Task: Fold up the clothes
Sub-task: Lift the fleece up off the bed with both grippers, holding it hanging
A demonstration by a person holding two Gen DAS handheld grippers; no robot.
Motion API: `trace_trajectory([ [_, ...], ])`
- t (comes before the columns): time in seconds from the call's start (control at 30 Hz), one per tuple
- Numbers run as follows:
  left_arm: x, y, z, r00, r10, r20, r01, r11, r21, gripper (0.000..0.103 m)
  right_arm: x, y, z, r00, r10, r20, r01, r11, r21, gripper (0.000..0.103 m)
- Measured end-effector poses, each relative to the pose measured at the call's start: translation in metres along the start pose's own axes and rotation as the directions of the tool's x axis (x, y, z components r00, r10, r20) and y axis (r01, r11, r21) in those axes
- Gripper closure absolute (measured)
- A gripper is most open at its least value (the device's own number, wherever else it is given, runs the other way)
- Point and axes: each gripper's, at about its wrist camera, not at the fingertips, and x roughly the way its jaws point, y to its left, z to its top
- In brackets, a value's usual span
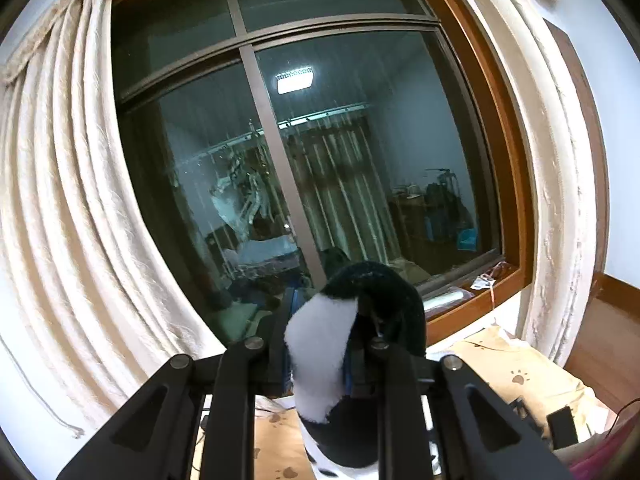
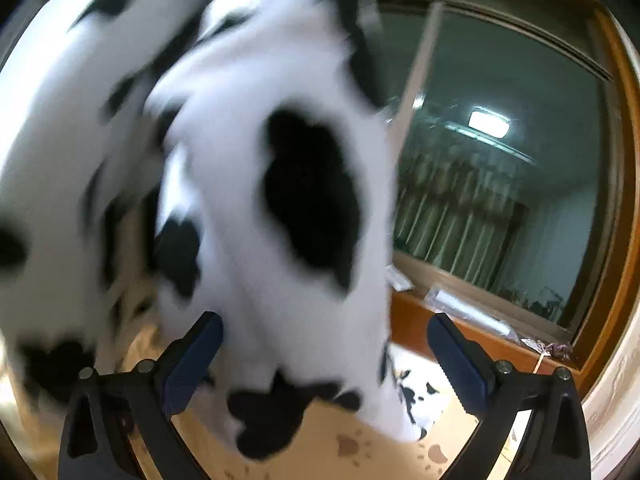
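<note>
Fleece garment (image 2: pixel 256 208) hangs lengthwise downward, blurred.

Pretty cramped: fleece (image 2: pixel 256 208) hanging right across the near space, window (image 1: pixel 304 152) and sill (image 2: pixel 472 332) blocking far, curtain (image 1: pixel 60 208) left. Open patch over bedsheet (image 2: pixel 360 448) below.

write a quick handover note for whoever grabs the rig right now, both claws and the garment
Left claw: shut on a bunched edge of the black-and-white spotted fleece garment, held up in front of the window.
Right claw: open, pads clear of the cloth; the garment hangs between and ahead of its fingers.
Below: a beige paw-print sheet.
Done: garment lifted by one point only.
Left: probably take a second edge with the right claw, spread it flat, then fold. No fold shows yet.
</note>
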Motion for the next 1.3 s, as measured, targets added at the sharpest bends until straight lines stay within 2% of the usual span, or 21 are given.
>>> trace_trajectory([
  [0.13,-0.015,0.003,-0.003,1.0,-0.009,0.01,0.009,1.0,-0.014,0.082,-0.002,-0.025,0.016,0.998,-0.056,0.022,0.054,0.996,0.076,0.0],
  [0.27,-0.031,0.004,-0.003,0.999,-0.043,0.018,0.044,0.999,-0.028,0.082,0.031,-0.037,0.012,0.997,-0.077,-0.029,0.079,0.995,0.065,0.001],
  [0.33,-0.038,0.004,-0.003,0.998,-0.052,0.022,0.053,0.998,-0.027,0.082,0.048,-0.041,0.008,0.997,-0.043,-0.071,0.048,0.996,0.076,0.021],
  [0.4,-0.044,0.003,-0.004,0.998,-0.053,0.025,0.053,0.998,-0.021,0.082,0.063,-0.047,0.011,0.992,0.029,-0.125,-0.011,0.99,0.14,0.077],
  [0.47,-0.048,0.004,-0.004,0.998,-0.053,0.024,0.053,0.998,-0.026,0.082,0.066,-0.055,0.014,0.989,0.069,-0.132,-0.042,0.979,0.2,0.096],
  [0.57,-0.055,0.01,-0.009,0.999,-0.021,0.025,0.022,0.999,-0.032,0.082,0.041,-0.062,0.022,0.994,0.05,-0.096,-0.021,0.96,0.281,0.098],
  [0.67,-0.061,0.026,-0.021,1.0,0.016,0.011,-0.015,0.997,-0.075,0.082,0.011,-0.102,0.054,0.998,-0.068,-0.001,0.064,0.936,0.345,0.098],
  [0.73,-0.062,0.037,-0.031,0.999,0.035,-0.002,-0.035,0.993,-0.117,0.082,-0.008,-0.137,0.08,0.987,-0.143,0.075,0.103,0.916,0.388,0.098],
  [0.8,-0.062,0.048,-0.046,0.999,0.036,-0.014,-0.037,0.985,-0.168,0.082,-0.035,-0.161,0.11,0.96,-0.227,0.162,0.147,0.906,0.396,0.098],
  [0.87,-0.059,0.053,-0.064,0.999,0.007,-0.034,-0.014,0.977,-0.211,0.082,-0.063,-0.18,0.141,0.921,-0.3,0.25,0.184,0.898,0.401,0.098],
  [1.0,-0.04,0.044,-0.108,0.992,-0.095,-0.081,0.068,0.955,-0.287,0.082,-0.106,-0.189,0.2,0.838,-0.366,0.403,0.232,0.91,0.345,0.098],
  [1.1,-0.022,0.031,-0.141,0.974,-0.206,-0.091,0.158,0.915,-0.372,0.082,-0.133,-0.177,0.229,0.784,-0.395,0.478,0.279,0.913,0.297,0.098],
  [1.2,-0.006,0.015,-0.165,0.953,-0.293,-0.082,0.231,0.87,-0.436,0.082,-0.15,-0.168,0.24,0.733,-0.44,0.519,0.347,0.898,0.271,0.098],
  [1.3,-0.001,-0.001,-0.172,0.933,-0.355,-0.062,0.293,0.847,-0.443,0.082,-0.172,-0.159,0.243,0.7,-0.477,0.531,0.41,0.878,0.248,0.098],
])
